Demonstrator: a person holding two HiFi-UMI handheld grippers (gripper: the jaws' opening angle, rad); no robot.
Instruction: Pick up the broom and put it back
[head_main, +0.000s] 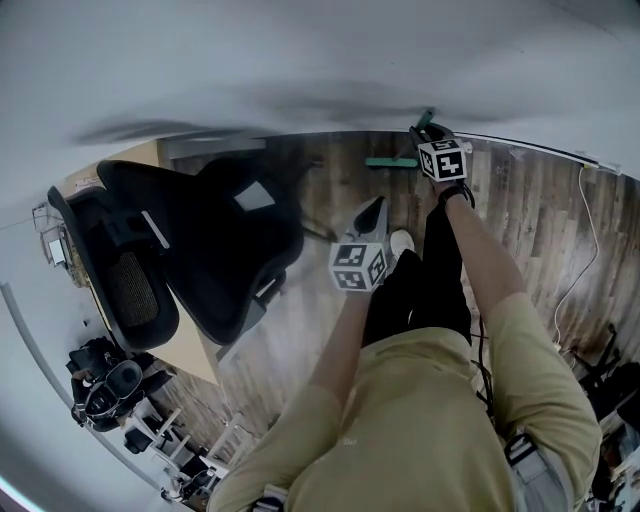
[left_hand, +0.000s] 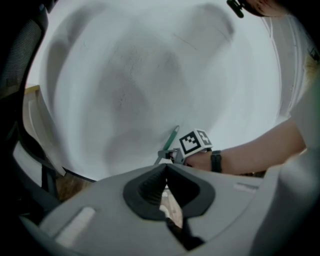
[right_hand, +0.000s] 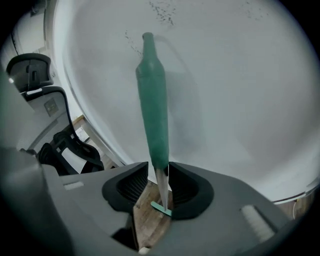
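Broom (right_hand: 152, 100) is gripped in the right gripper (right_hand: 159, 172) jaws beside the wall (right_hand: 240, 100), seemingly being set back and next needing release, while the left gripper (left_hand: 166, 170) jaws are closed and empty.

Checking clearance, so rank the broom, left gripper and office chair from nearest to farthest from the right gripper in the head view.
1. broom, in its grasp
2. left gripper, below it
3. office chair, far left

Wood plank floor (head_main: 535, 200), black office chair (head_main: 215, 240) parked on it, broom (head_main: 392, 162) head down by the wall, white cable (head_main: 597, 235) trailing right.
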